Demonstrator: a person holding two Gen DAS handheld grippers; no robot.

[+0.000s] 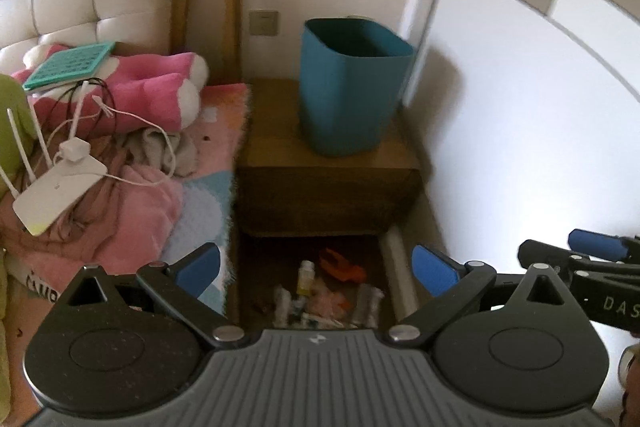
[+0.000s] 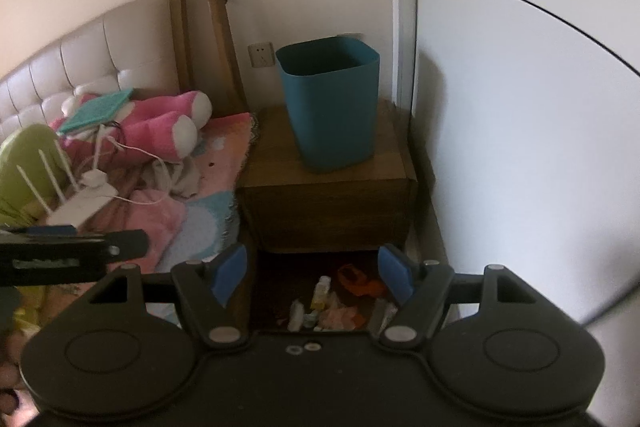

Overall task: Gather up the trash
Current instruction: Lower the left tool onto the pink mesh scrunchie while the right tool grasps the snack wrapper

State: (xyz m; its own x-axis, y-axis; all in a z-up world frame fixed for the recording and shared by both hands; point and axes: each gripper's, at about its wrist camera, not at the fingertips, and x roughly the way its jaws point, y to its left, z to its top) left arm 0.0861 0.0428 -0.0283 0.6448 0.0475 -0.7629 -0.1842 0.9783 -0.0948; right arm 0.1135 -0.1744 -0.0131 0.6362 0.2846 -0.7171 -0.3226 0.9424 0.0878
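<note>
A teal trash bin (image 1: pixel 352 87) (image 2: pixel 330 103) stands upright on a wooden nightstand (image 1: pixel 328 179) (image 2: pixel 328 203). On the dark floor in front of the nightstand lies a pile of trash (image 1: pixel 324 295) (image 2: pixel 336 301): a small white bottle (image 1: pixel 306 277) (image 2: pixel 321 291), an orange wrapper (image 1: pixel 342 265) (image 2: pixel 358 281), crumpled pale wrappers. My left gripper (image 1: pixel 316 267) is open and empty above the pile. My right gripper (image 2: pixel 312 273) is open and empty above the same pile. Each gripper shows at the edge of the other's view.
A bed (image 1: pixel 200 195) on the left holds pink blankets, a pink plush toy (image 1: pixel 160 87), a white router (image 1: pixel 56 187) with cables and a teal pad (image 1: pixel 68 63). A white wardrobe door (image 1: pixel 540 127) stands on the right. A wooden frame (image 1: pixel 208 3) leans on the wall.
</note>
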